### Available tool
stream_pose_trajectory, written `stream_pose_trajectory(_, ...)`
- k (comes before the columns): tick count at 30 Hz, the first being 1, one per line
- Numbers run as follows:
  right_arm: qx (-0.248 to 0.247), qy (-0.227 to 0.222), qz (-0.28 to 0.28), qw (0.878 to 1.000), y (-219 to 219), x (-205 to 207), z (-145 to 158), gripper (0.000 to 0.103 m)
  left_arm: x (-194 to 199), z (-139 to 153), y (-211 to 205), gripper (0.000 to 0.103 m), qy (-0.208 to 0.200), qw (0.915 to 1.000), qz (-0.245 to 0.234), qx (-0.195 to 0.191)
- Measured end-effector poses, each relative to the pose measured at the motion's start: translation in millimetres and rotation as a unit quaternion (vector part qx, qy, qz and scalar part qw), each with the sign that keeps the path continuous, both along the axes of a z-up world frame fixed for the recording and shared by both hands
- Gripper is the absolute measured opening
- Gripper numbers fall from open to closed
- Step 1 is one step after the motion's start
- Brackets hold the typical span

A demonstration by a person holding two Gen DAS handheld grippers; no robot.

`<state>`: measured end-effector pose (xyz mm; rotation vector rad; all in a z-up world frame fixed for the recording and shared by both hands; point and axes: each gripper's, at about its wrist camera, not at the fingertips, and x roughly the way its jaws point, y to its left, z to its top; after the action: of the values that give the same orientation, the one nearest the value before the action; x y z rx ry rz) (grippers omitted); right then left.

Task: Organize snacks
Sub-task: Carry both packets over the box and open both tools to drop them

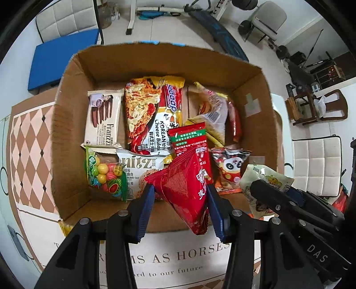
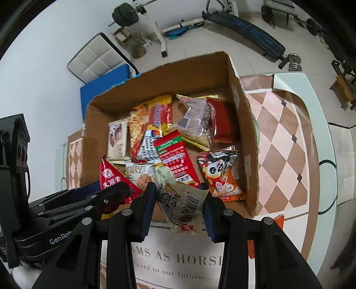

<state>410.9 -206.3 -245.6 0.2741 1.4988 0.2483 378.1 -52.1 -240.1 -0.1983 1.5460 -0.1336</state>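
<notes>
A room in a home, half living space and half home gym

A tiled floor [image 2: 195, 46] carries workout gear: a white weight bench frame [image 2: 155, 29] with a loaded barbell [image 2: 125, 14], a dark slanted sit-up bench [image 2: 247, 31], loose dumbbell plates [image 2: 293, 61] and a blue exercise mat [image 1: 64, 57]. Around it stand household furnishings: cream quilted chairs [image 1: 316, 164], a grey upholstered chair [image 1: 269, 20], a wooden armchair [image 1: 320, 106] and a rounded white table [image 2: 318, 137] with a checked runner [image 2: 280, 142] printed with a motto. On the table is a cardboard box [image 1: 73, 133] of packaged snacks [image 1: 155, 117].
</notes>
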Motion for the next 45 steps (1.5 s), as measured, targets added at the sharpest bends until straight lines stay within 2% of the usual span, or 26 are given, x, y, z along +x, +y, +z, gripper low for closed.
stream_pose_trajectory(10, -0.005, 0.027, -0.011, 1.000, -5.7, 10.4, -32.0, 0.043, 6.7, -23.9, 0.1, 0.046, 0.030, 0.9995, 0.003, 0.002)
stream_pose_trajectory(13, 0.001, 0.037, -0.015, 0.999, -8.1, 13.6, -36.8, 0.044, 7.2, -26.4, 2.5, 0.050, 0.036, 0.9992, 0.008, 0.019)
stream_pose_trajectory(14, -0.001, 0.040, -0.016, 0.999, -9.0, 14.8, -37.5, 0.047, 7.0, -26.8, 3.2, 0.054, 0.038, 0.9990, 0.009, 0.022)
stream_pose_trajectory(15, -0.003, 0.042, -0.015, 0.999, -9.2, 15.6, -37.6, 0.060, 6.9, -27.0, 3.5, 0.057, 0.041, 0.9989, 0.009, 0.023)
stream_pose_trajectory(16, -0.002, 0.043, -0.014, 0.999, -9.6, 16.5, -37.4, 0.074, 6.8, -26.4, 4.4, 0.067, 0.041, 0.9988, 0.010, 0.026)
stream_pose_trajectory(17, -0.002, 0.042, -0.016, 0.999, -10.6, 17.0, -36.0, 0.078, 6.3, -24.9, 4.7, 0.080, 0.039, 0.9987, 0.008, 0.031)
stream_pose_trajectory(18, -0.007, 0.040, -0.013, 0.999, -10.7, 17.4, -34.4, 0.082, 5.9, -22.8, 5.3, 0.085, 0.036, 0.9987, 0.008, 0.036)
stream_pose_trajectory(20, -0.019, 0.036, -0.008, 0.999, -10.8, 17.7, -30.7, 0.083, 4.3, -17.9, 7.2, 0.089, 0.028, 0.9986, 0.008, 0.045)
stream_pose_trajectory(22, -0.032, 0.032, -0.004, 0.999, -11.1, 17.3, -27.7, 0.090, 3.0, -11.9, 10.4, 0.092, 0.018, 0.9983, 0.007, 0.054)
stream_pose_trajectory(32, -0.088, -0.010, 0.010, 0.996, -12.2, 5.1, -3.9, 0.096, -13.3, 29.1, 14.8, 0.092, -0.046, 0.9952, 0.010, 0.085)
stream_pose_trajectory(36, -0.104, -0.033, 0.016, 0.994, -11.3, -5.7, 11.3, 0.096, -24.4, 47.1, 12.8, 0.092, -0.082, 0.9908, 0.024, 0.105)
stream_pose_trajectory(45, -0.112, -0.092, 0.018, 0.989, -9.2, -45.0, 59.4, 0.097, -68.8, 93.4, 16.6, 0.092, -0.154, 0.9797, 0.048, 0.119)
